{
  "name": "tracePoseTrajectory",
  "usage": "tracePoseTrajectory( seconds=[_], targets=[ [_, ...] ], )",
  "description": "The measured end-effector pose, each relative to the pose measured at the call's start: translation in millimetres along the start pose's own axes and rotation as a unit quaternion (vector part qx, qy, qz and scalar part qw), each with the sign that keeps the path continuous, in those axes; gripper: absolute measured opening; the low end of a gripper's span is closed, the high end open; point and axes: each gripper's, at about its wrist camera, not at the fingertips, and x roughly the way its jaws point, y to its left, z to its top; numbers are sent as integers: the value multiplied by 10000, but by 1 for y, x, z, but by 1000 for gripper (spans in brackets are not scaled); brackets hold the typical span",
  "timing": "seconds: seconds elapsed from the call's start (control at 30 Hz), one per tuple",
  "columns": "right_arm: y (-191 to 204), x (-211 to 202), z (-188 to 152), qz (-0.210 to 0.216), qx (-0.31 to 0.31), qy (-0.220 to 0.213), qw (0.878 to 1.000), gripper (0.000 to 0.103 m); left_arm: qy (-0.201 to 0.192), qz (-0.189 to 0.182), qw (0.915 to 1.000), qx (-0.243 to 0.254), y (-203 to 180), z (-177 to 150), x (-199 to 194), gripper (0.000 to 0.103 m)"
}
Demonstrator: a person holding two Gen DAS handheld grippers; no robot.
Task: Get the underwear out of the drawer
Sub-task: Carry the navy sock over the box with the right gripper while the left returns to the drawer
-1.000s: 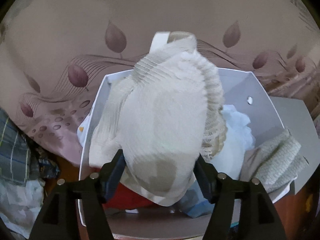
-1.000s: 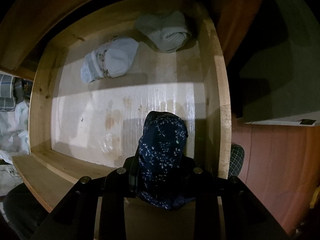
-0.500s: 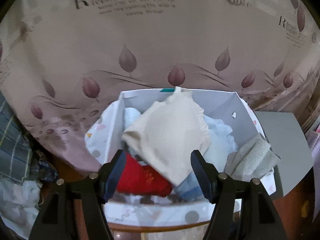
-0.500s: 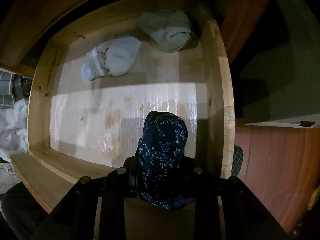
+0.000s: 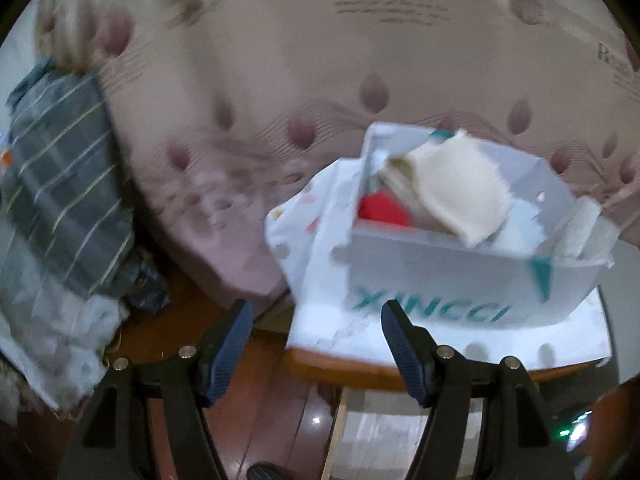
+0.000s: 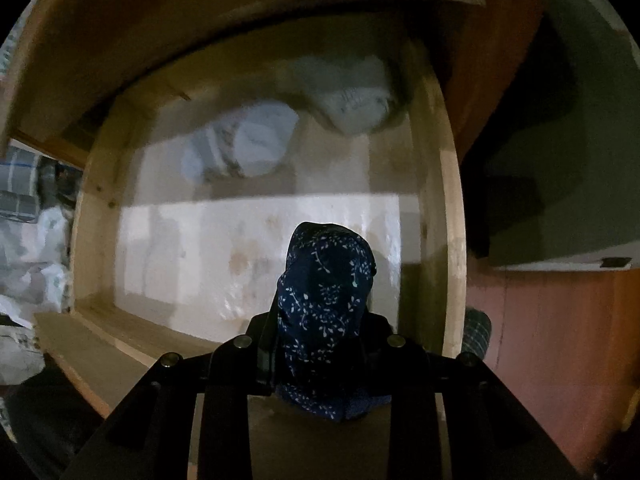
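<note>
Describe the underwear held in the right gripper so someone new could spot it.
Start at the open wooden drawer. In front of it, the right gripper clamps a navy bundle. Unlike the two pale bundles at the back, it is dark with tiny white sprigs.

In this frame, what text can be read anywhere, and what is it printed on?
"XINCCI", teal, on the front of the white box; blurred, so the letters are uncertain.
A large "R" begins lines of print on the pink floral fabric, at top and at right; the rest is too blurred.
Right wrist view: no text.

Left hand-held gripper point(image 5: 316, 340) gapes (right point(image 6: 320, 340) clamped).
</note>
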Motion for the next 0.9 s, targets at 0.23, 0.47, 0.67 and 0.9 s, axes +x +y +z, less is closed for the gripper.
tracePoseTrajectory(
  seconds=[0.23,0.47,0.67,0.9],
  targets=[
    [1,-42,2,365,-174,-699,9967,26,451,396,9952,-772,29,-62,47,69],
    [18,-98,3,197,-525,-1112,9922,26,731,818,9877,-1112,37,-106,83,69],
    [36,-152,6,106,-857,-1314,9876,26,989,857,9829,-1292,48,-126,99,69],
    [78,-240,34,27,-1369,-2047,9692,26,1125,851,9800,-1405,52,-129,102,69]
  ],
)
